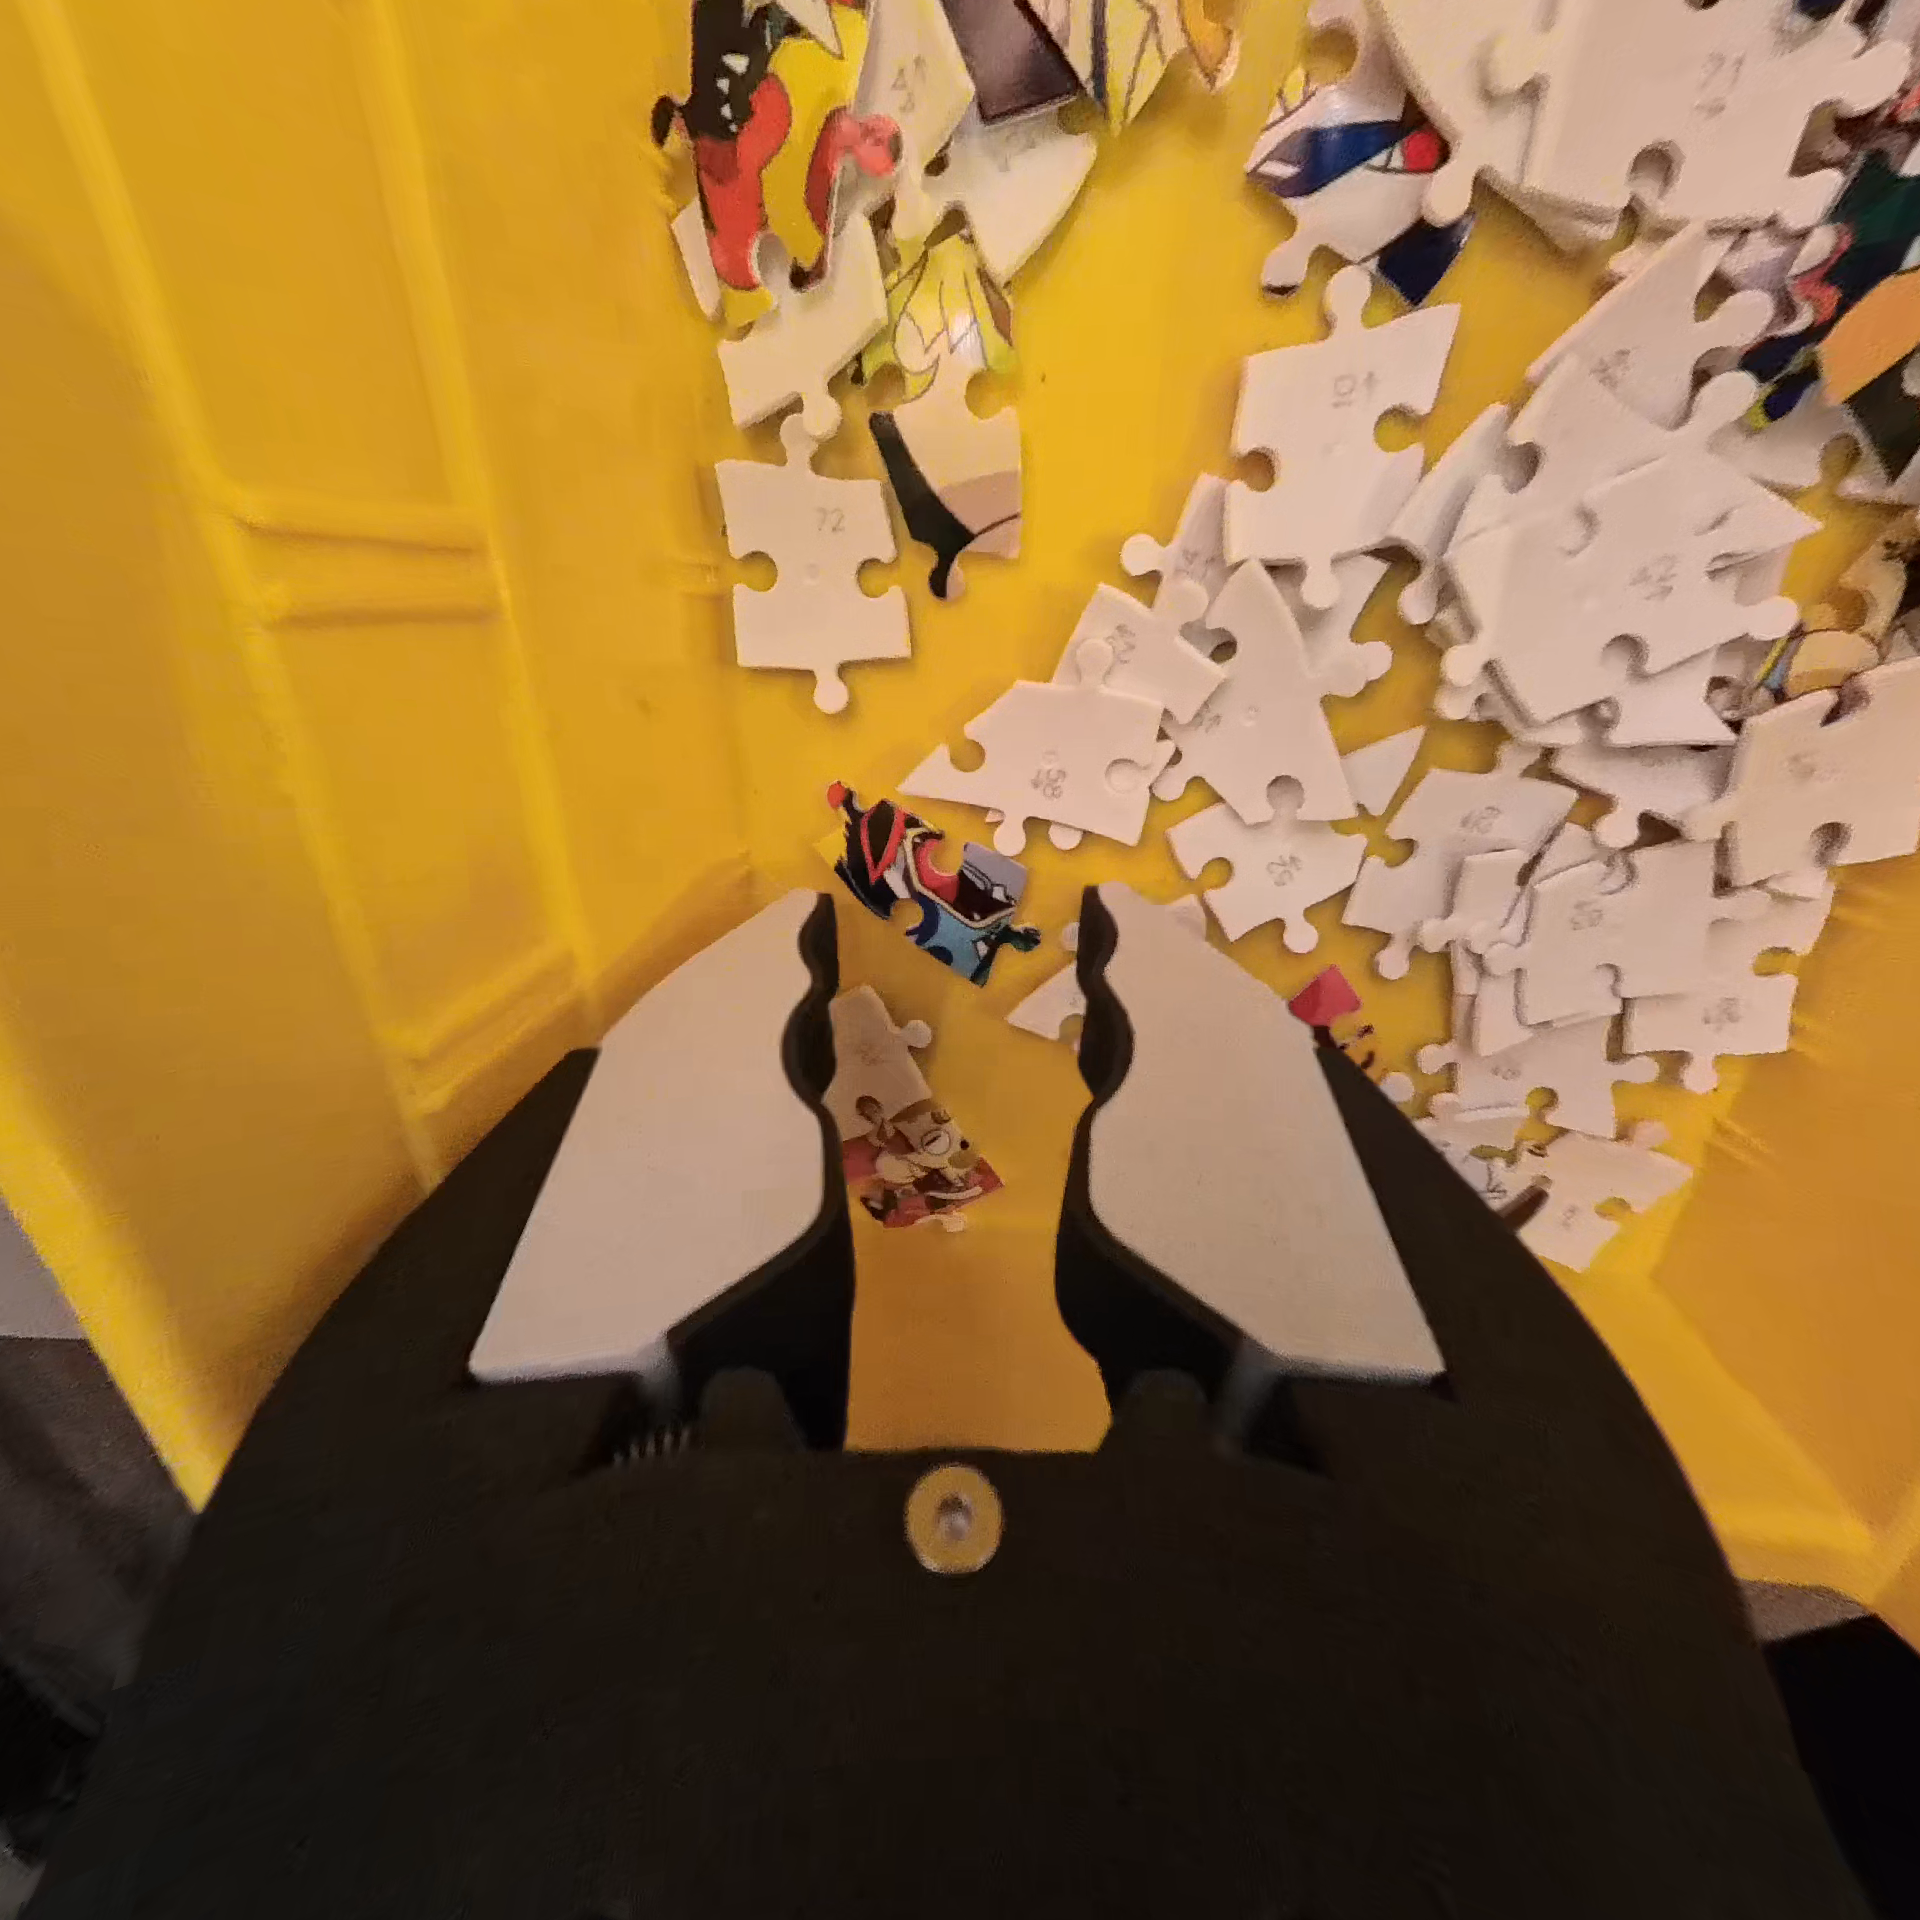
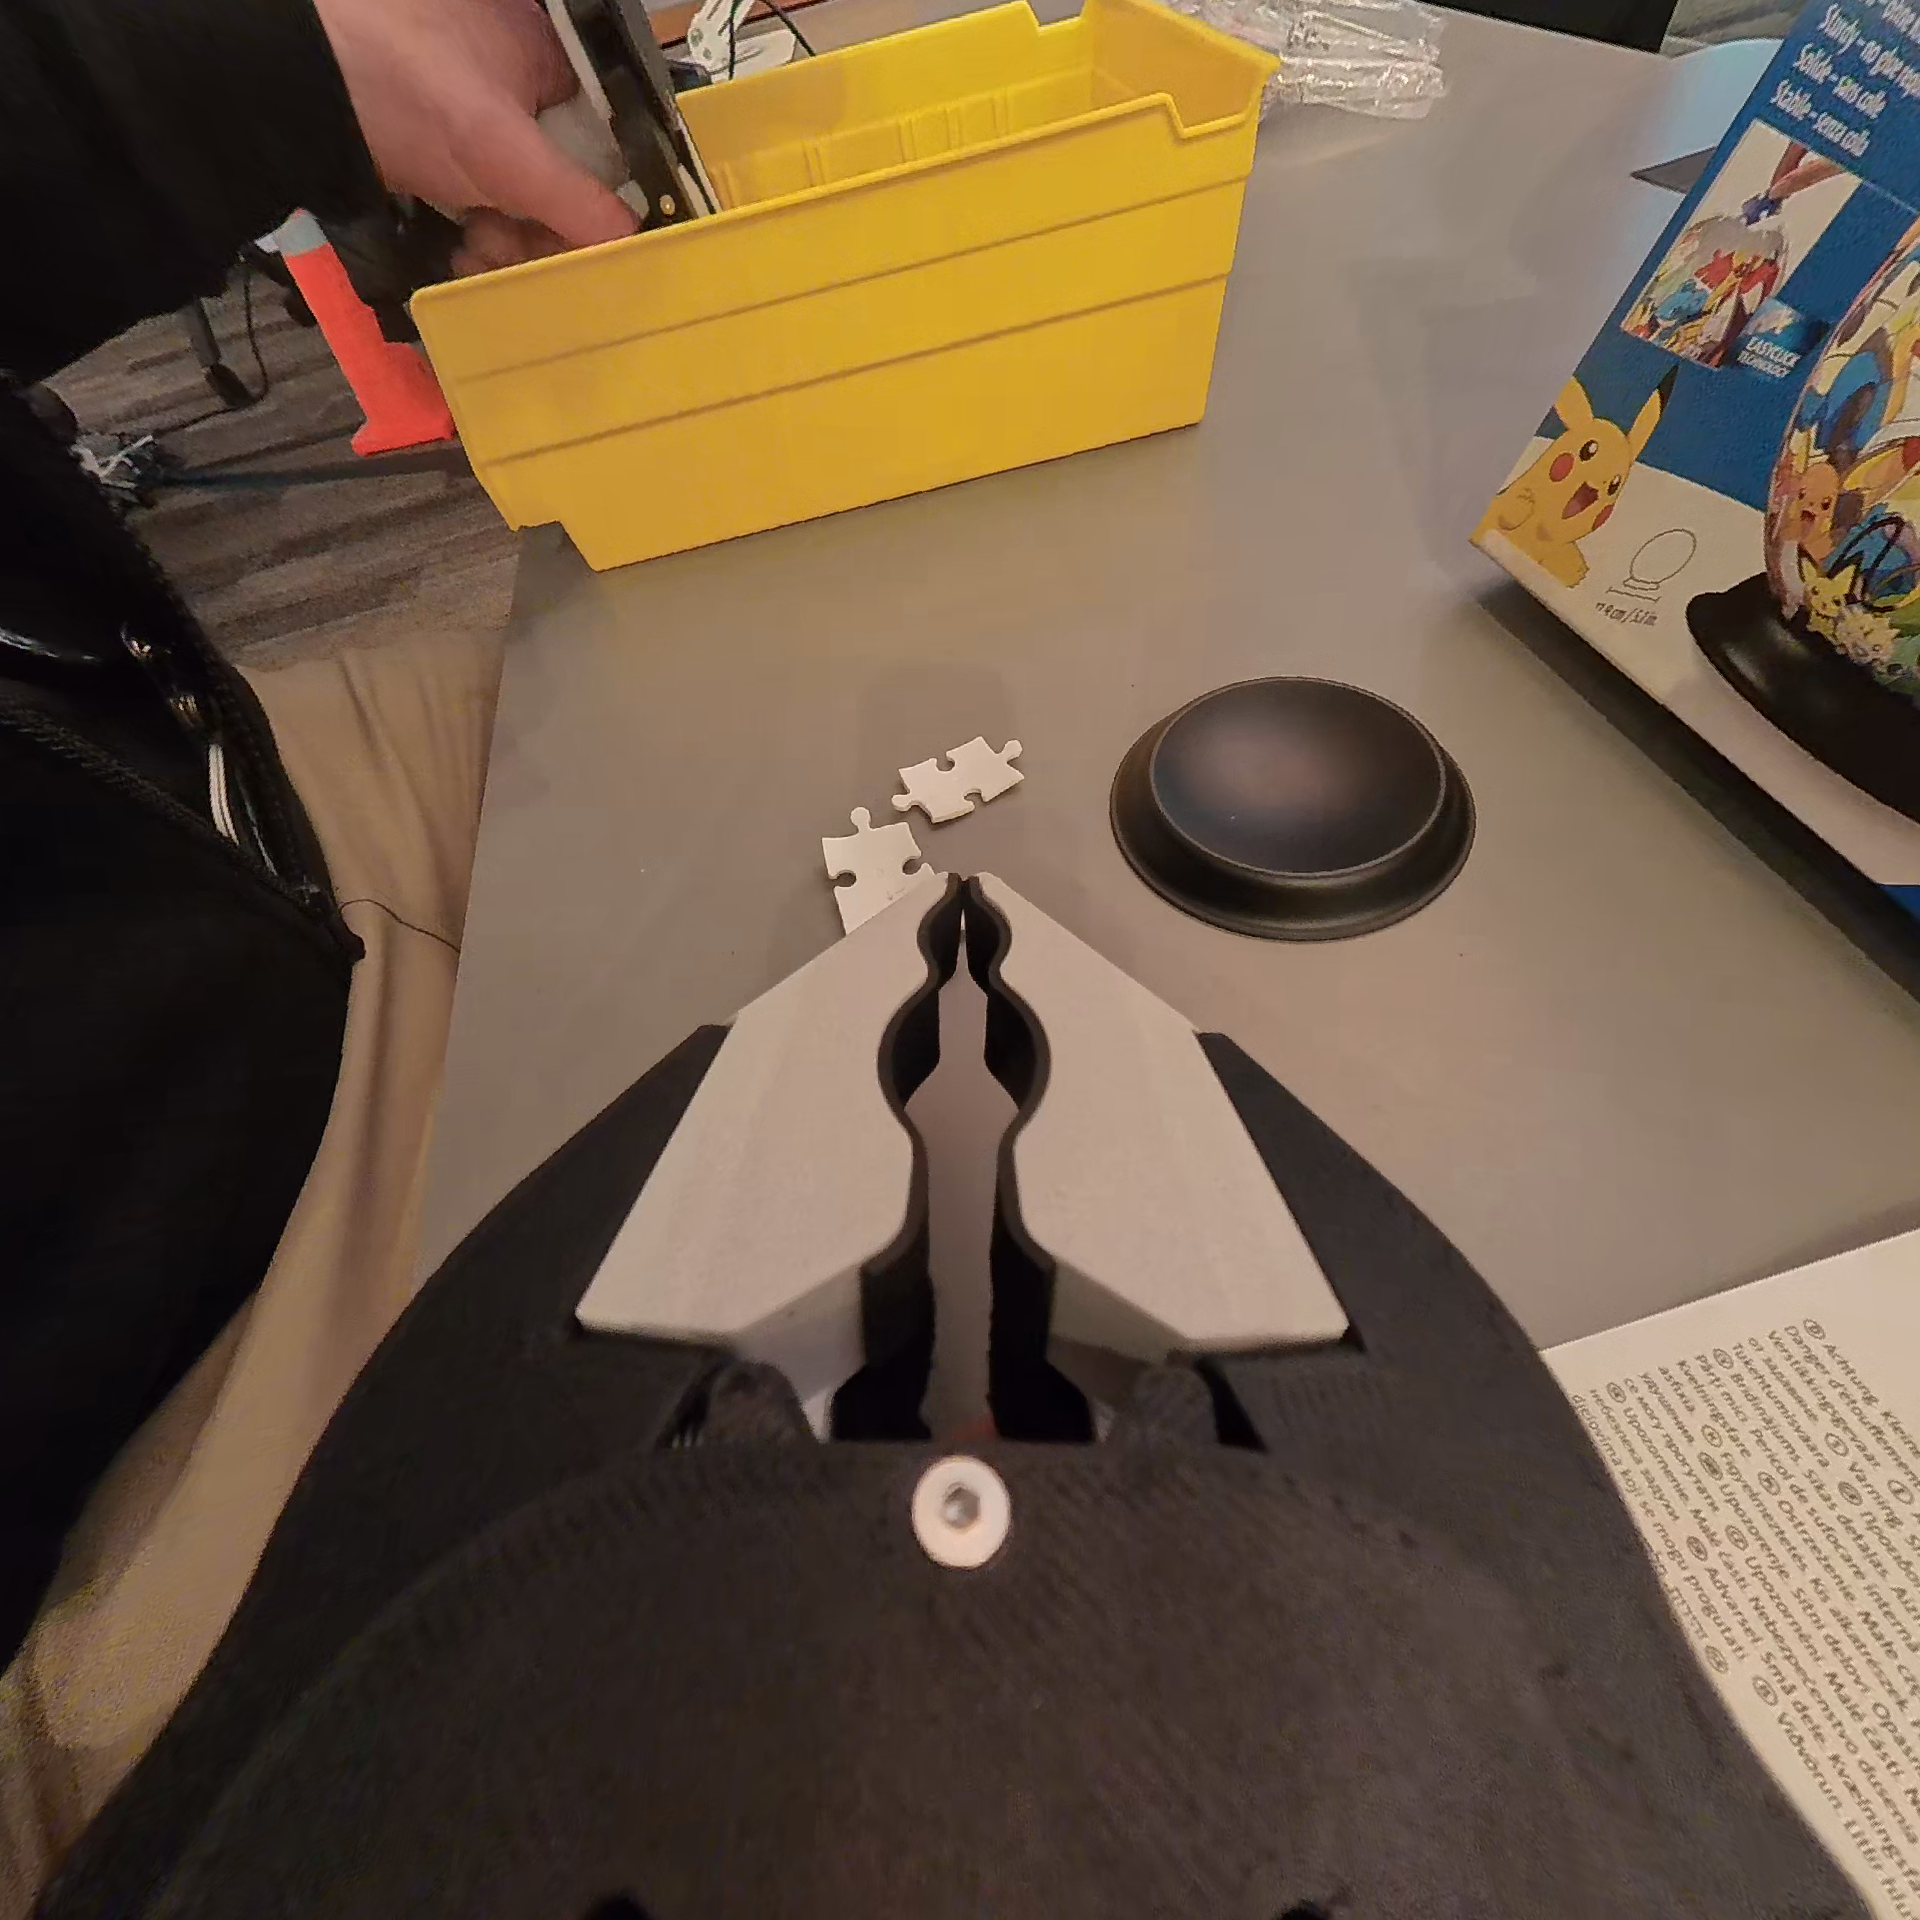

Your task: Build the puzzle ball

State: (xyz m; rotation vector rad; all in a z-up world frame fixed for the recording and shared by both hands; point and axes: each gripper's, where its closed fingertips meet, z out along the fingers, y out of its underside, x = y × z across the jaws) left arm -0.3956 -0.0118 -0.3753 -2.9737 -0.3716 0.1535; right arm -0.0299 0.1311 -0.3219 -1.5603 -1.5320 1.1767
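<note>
Grey and bare between the things on it, the table (image 2: 1299, 436) carries a yellow bin (image 2: 831, 343) at its far left, where the left gripper (image 1: 951, 914) reaches down inside with its jaws spread wide and nothing between them. Below that gap lie two picture-side-up puzzle pieces: a dark red-and-blue piece (image 1: 940, 894) just past the fingertips and a pale cartoon piece (image 1: 904, 1122) nearer the palm, against the left finger's inner edge; whether it touches cannot be told. A heap of white, back-side-up pieces (image 1: 1507, 727) fills the bin's right half, each stamped with small digits. The right gripper (image 2: 964, 883) hovers low over the table with its tips nearly touching, only a sliver of gap left, holding nothing visible. Just beyond its tips lies a single white piece (image 2: 873, 868), partly hidden by the left finger, and a joined pair of white pieces (image 2: 956, 779) whose long axis runs up to the right. To the right sit the black round stand (image 2: 1294, 810), the printed puzzle box (image 2: 1766, 364) and a sheet of printed text (image 2: 1766, 1507).
</note>
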